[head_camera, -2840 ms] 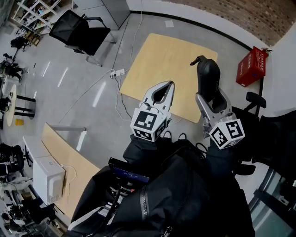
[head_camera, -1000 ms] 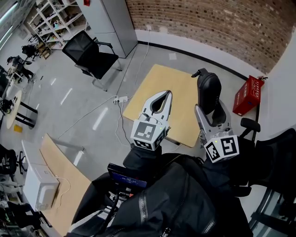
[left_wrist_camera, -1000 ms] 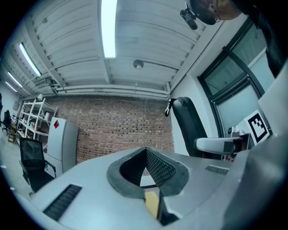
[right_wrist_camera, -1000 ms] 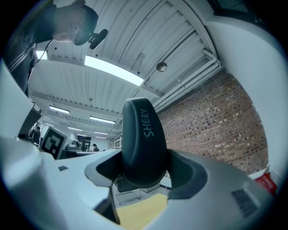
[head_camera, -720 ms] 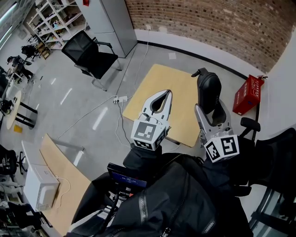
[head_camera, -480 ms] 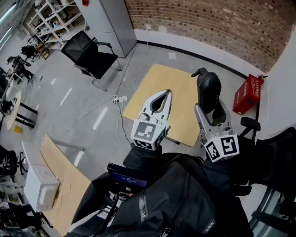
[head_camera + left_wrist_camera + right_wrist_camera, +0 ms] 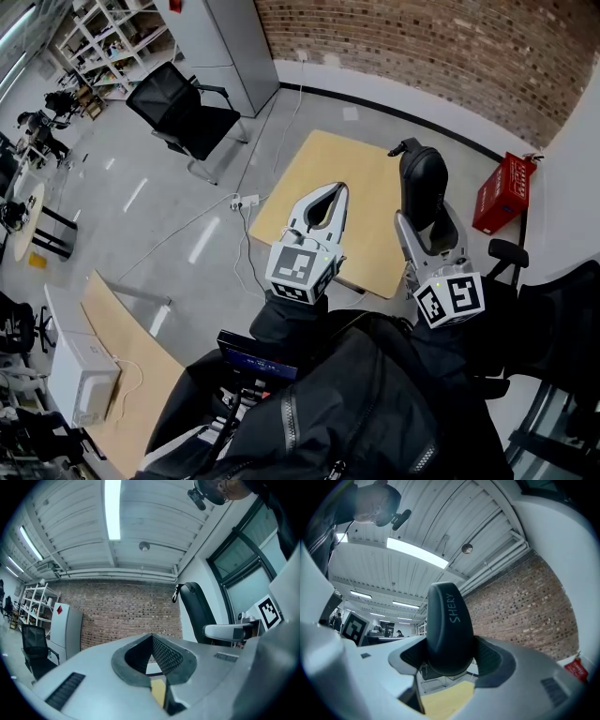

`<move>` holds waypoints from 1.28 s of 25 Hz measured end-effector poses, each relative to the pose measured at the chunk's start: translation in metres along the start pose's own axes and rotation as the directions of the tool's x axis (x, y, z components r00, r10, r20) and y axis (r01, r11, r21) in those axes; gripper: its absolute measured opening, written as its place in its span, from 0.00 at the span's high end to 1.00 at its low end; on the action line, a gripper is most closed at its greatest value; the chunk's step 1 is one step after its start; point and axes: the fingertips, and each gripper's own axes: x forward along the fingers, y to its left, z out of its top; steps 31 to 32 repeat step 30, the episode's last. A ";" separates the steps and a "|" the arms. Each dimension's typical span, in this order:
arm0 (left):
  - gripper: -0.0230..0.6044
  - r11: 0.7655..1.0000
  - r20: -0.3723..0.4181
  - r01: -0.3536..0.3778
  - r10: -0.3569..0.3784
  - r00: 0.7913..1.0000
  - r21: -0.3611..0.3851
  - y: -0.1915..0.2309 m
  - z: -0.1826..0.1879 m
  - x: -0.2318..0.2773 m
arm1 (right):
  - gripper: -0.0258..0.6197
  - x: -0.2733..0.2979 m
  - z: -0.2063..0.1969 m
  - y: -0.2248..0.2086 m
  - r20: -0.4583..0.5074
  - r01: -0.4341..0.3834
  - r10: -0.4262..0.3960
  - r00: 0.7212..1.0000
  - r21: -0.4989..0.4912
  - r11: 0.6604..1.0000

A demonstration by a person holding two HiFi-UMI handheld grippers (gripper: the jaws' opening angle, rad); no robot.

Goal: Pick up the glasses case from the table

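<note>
My right gripper is shut on a dark glasses case, which stands upright out of the jaws, well above the wooden table. In the right gripper view the glasses case fills the space between the jaws of the right gripper and bears the word SHERY. My left gripper is held up beside it, to the left, shut with nothing between its fingers; the left gripper shows its tips meeting, and the case stands off to the right.
A light wooden table sits on the grey floor far below. A black office chair stands at the upper left, a red crate at the right by the brick wall. A white cable and power strip lie left of the table.
Since 2.8 s ago the view has tilted up towards the brick wall. Over the last second both grippers and the case have stayed still.
</note>
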 end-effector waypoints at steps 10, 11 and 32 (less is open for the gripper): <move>0.97 1.000 -0.006 -0.008 0.008 1.000 -0.007 0.004 -0.004 0.004 | 0.47 0.004 -0.006 -0.005 -0.018 0.005 -0.005 1.000 0.000 1.000; 0.97 1.000 -0.008 -0.008 0.008 1.000 -0.007 0.004 -0.005 0.005 | 0.47 0.004 -0.007 -0.005 -0.018 0.006 -0.006 1.000 0.002 1.000; 0.97 1.000 -0.045 -0.003 0.003 0.999 -0.020 0.010 -0.025 0.017 | 0.47 0.012 -0.024 -0.017 -0.038 0.016 -0.014 0.999 0.034 0.999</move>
